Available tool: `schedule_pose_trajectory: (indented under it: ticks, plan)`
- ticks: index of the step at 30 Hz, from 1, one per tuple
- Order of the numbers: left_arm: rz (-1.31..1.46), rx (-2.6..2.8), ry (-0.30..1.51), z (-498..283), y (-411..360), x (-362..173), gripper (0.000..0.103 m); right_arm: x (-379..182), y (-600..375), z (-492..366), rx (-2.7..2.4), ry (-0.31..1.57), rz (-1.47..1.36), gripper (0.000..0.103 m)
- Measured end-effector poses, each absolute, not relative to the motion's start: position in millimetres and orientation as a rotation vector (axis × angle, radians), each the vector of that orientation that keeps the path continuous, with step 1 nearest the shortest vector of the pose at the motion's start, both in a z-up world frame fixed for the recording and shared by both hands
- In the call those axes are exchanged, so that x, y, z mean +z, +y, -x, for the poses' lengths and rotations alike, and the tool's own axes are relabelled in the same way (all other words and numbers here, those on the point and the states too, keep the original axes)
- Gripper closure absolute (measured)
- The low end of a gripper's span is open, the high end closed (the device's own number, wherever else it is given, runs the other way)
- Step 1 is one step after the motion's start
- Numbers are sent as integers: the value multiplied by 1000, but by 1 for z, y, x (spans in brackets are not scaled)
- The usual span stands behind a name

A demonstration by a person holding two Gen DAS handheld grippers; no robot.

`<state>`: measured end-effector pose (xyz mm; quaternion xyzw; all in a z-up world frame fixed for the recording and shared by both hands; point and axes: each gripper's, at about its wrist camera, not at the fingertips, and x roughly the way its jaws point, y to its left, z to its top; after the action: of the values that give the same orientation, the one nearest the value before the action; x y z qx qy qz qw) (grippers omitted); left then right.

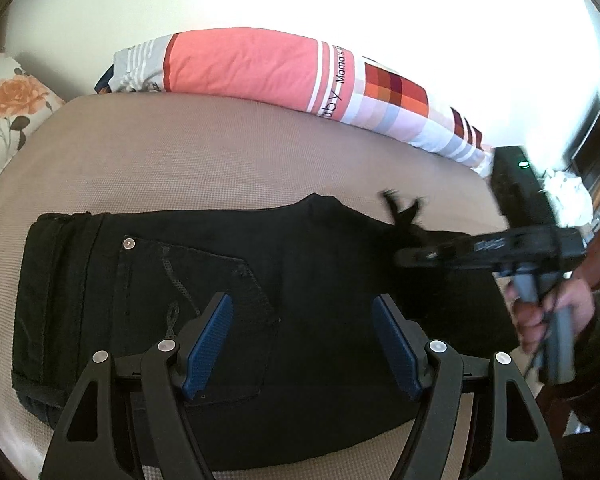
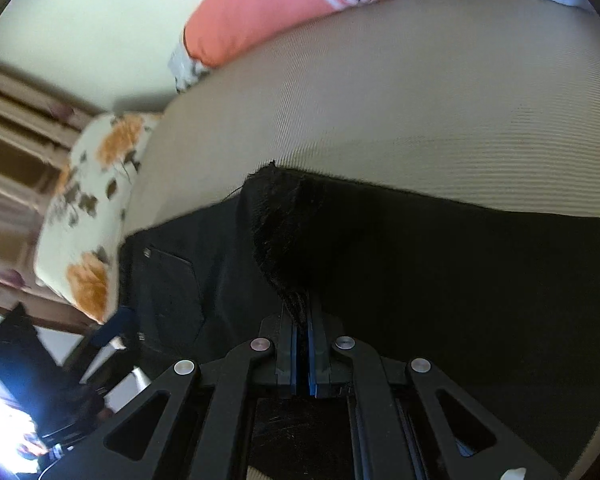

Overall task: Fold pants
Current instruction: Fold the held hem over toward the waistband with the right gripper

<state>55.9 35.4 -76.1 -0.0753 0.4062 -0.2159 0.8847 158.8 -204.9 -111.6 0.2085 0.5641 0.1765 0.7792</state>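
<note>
left gripper [image 1: 302,340] fingers spread above black pants [image 1: 320,248]; right gripper [image 2: 300,354] fingers pinch the hem.

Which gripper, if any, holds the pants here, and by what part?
The right gripper is shut on the black pants, pinching a raised fold of leg fabric. The left gripper is open, holding nothing.
</note>
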Motion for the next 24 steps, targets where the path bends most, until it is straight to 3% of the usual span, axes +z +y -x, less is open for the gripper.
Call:
schedule_pose_trajectory:
  ticks: [3, 7, 13, 16, 24]
  plan:
    - [170, -466, 849, -56, 36, -77, 30, -119, -188, -163, 375, 1238, -395, 95]
    - [206, -514, 880, -59, 30, -79, 30, -122, -184, -164, 416, 1249, -434, 69]
    - [252, -632, 933, -64, 15, -82, 30, -93, -221, -140, 376, 1161, -530, 58]
    - [266, -704, 977, -69, 2, -87, 32, -84, -250, -119, 320, 1127, -562, 57]
    - [386, -782, 1151, -108, -21, -112, 54, -87, -306, -61, 154, 1092, -638, 55]
